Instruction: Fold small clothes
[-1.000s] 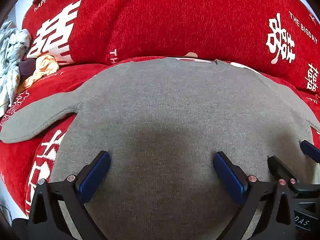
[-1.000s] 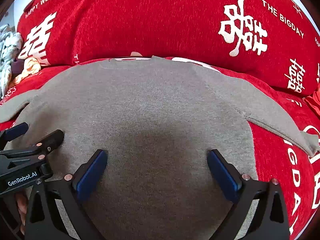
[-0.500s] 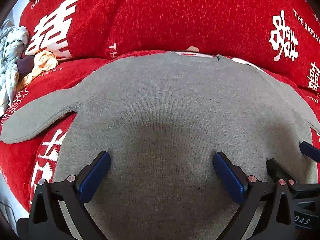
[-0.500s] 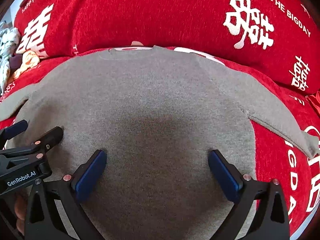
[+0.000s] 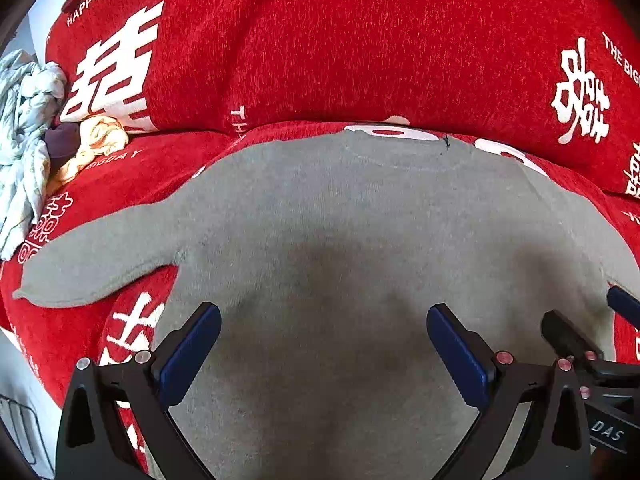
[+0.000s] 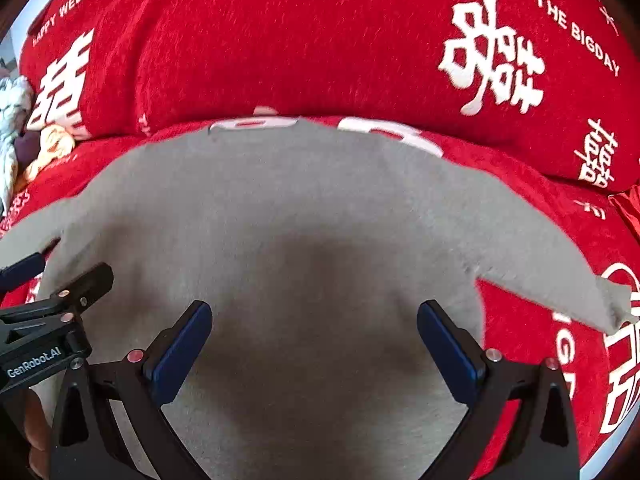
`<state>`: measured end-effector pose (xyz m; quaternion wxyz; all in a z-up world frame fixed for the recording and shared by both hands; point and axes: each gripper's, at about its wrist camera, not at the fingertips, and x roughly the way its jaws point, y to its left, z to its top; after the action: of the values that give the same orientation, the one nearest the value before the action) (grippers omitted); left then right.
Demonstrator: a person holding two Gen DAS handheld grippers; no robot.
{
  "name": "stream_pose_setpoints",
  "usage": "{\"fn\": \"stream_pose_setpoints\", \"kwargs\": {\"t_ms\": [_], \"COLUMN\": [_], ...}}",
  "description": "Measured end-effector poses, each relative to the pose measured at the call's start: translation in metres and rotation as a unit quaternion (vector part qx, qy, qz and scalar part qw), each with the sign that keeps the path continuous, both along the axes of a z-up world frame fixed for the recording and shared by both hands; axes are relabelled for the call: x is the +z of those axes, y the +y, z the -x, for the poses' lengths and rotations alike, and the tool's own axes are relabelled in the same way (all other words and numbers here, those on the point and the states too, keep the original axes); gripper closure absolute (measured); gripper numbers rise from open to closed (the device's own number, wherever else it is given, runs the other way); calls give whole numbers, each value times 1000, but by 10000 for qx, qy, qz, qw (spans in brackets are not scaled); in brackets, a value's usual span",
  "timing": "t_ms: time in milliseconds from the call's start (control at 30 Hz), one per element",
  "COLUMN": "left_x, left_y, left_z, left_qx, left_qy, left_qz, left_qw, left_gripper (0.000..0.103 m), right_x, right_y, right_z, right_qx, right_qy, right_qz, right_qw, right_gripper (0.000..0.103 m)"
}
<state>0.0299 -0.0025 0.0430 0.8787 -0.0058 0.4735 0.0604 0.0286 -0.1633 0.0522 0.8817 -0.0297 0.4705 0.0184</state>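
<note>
Red plush sofa cover [image 5: 360, 40] fills both views, and on its seat cushion lies the grey sweater [image 5: 340, 240], spread flat with its neckline toward the backrest and both sleeves stretched out sideways. Its knit is soft and slightly fuzzy, with a fine seam line visible below the collar and a ragged cuff on the sleeve that reaches out on the right-hand side. Over the lower body of the sweater, the left gripper [image 5: 322, 344] is held low and level with its jaws spread wide and nothing between them; its fingers are black angular plastic with blue pads [image 5: 192, 352]. Just beside it over the same hem area, the right gripper [image 6: 314, 342] is posed the same way, jaws wide and empty, pointing toward the collar. Each gripper shows at the edge of the other's view: the left one carries a label reading "GenRobot.AI", and the right one a tag ending in "DAS". Around the sweater, the cover is a chenille-like fabric printed in white with large double-happiness characters and the words "HAPPY WEDDING" and "THE BIGDAY". Beyond the sweater's left sleeve, against the backrest, sits a heap of other clothes [image 5: 28, 128]: crumpled pale blue-grey fabric, a yellowish piece and something dark purple.
</note>
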Motion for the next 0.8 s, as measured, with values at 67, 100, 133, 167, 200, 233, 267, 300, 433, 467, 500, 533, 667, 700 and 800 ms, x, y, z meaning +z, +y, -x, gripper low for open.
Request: {"fn": "stream_pose_setpoints", "kwargs": {"t_ms": [67, 100, 133, 167, 200, 233, 267, 300, 433, 467, 500, 533, 667, 700, 800], "left_x": [2, 4, 6, 8, 11, 13, 14, 16, 20, 21, 22, 23, 25, 25, 24], "left_y": [-4, -7, -11, -16, -21, -25, -29, -34, -50, -54, -59, -63, -84, -89, -105], "left_z": [-5, -7, -9, -11, -13, -15, -16, -18, -25, -26, -26, -27, -29, -31, -35], "left_qx": [10, 13, -3, -31, -67, -88, -110, -125, -192, -214, -247, -269, -418, -451, -518], "left_qy": [54, 65, 66, 63, 56, 54, 49, 50, 91, 86, 66, 46, 15, 28, 64], "left_qz": [-5, -11, -18, -27, -49, -64, -81, -100, -97, -112, -135, -152, -198, -212, -250], "left_qw": [10000, 10000, 10000, 10000, 10000, 9999, 9999, 9999, 9997, 9997, 9996, 9995, 9989, 9988, 9983], "left_gripper": [0, 0, 0, 0, 0, 0, 0, 0, 0, 0, 0, 0, 0, 0, 0], "right_x": [4, 6, 8, 11, 13, 15, 17, 18, 23, 24, 25, 26, 28, 28, 28], "right_y": [-5, -8, -12, -15, -19, -22, -26, -29, -44, -49, -52, -57, -78, -83, -100], "right_z": [-4, -5, -7, -8, -9, -10, -12, -12, -14, -15, -15, -15, -15, -15, -13], "right_qx": [0, -11, -54, -90, -117, -151, -180, -203, -300, -339, -372, -418, -554, -592, -717], "right_qy": [-69, -113, -134, -152, -166, -183, -198, -215, -265, -288, -307, -329, -359, -370, -390], "right_qz": [16, 32, 16, -10, -26, -34, -33, -28, -14, -14, -8, -4, -60, -46, -73], "right_qw": [10000, 9999, 9999, 9998, 9998, 9997, 9996, 9996, 9992, 9990, 9988, 9986, 9978, 9976, 9966], "right_gripper": [1, 1, 1, 1, 1, 1, 1, 1, 1, 1, 1, 1, 1, 1, 1]}}
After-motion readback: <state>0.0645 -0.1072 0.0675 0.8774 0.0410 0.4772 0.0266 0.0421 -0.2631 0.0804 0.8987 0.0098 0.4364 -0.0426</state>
